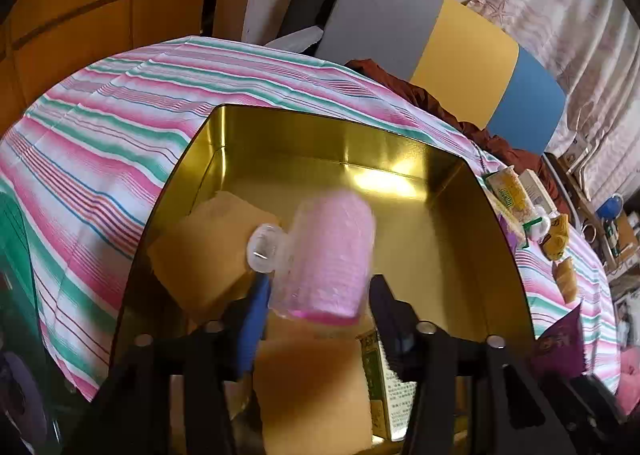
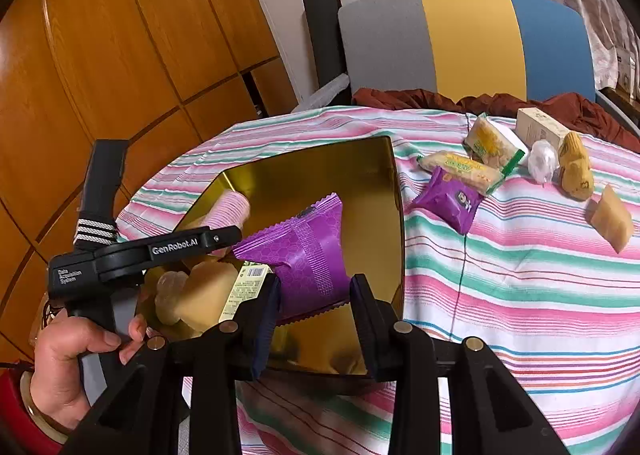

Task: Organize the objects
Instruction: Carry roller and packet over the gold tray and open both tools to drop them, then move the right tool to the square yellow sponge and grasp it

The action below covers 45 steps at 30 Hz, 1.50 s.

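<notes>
**Loading the gold tin, one snack per hand**

Watching from beside the bench, both tools are hanging over the gold tin (image 2: 384,159) at once, which makes sense since everything loose seems meant to end up in there.

The left tool (image 1: 316,297) has its fingers spread apart, and the pink roller (image 1: 330,255) sits between them, blurred, touching neither as far as I can tell (looks like it was just let go, but that's my guess). It's right above the tan packets (image 1: 208,251) lying in the tin, so it should land among them.

The right tool (image 2: 314,291) is clenched on the purple packet (image 2: 306,251), pinching its lower edge so the rest sticks up and forward over the tin's open middle. Held that way it can just be lowered in.

Still out on the striped cloth (image 2: 520,275): another purple packet (image 2: 448,201), yellow wafer packs (image 2: 472,165), a white box (image 2: 538,129), a few more bits. Plenty left, I'd say.
</notes>
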Each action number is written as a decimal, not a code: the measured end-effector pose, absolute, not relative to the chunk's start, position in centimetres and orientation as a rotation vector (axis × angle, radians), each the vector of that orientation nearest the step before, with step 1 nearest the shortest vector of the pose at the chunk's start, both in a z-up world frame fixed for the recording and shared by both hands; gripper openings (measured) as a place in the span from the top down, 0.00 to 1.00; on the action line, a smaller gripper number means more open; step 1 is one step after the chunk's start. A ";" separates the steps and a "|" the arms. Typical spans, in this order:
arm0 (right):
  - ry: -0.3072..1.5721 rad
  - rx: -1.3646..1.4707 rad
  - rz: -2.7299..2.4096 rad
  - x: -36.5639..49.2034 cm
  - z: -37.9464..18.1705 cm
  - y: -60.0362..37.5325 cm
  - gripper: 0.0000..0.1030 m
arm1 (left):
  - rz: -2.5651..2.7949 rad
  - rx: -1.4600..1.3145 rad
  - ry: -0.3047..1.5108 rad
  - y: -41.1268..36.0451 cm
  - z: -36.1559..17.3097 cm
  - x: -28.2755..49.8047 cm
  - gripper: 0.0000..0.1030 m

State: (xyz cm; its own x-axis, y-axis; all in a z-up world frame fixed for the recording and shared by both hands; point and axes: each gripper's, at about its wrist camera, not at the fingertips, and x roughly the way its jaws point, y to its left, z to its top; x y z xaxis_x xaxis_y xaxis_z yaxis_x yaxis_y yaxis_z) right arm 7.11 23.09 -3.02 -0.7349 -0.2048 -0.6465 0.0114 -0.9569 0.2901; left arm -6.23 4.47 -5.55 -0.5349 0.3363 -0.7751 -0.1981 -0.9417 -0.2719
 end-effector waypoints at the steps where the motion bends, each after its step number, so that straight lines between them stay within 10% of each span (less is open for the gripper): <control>1: -0.407 1.093 -2.790 7.1 -3.1 23.1 0.65 | 2.507 -1.309 -0.229 4.3 -5.4 -6.0 0.33; 8: -0.387 1.126 -2.782 6.6 -3.6 22.7 0.65 | 2.646 -1.181 -0.418 0.8 -2.6 -3.3 0.00; 45: -0.509 1.102 -2.838 7.1 -3.1 24.8 0.64 | 2.664 -1.202 -0.409 0.6 -1.4 -0.4 0.00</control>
State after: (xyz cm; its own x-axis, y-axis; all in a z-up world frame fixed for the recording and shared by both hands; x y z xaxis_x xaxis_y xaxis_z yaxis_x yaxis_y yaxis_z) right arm 7.09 24.83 -3.11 -0.7439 -0.1678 -0.6468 -0.0676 -0.9441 0.3227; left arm -0.41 0.56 -1.42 -0.6533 0.2826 -0.7024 -0.0590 -0.9439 -0.3249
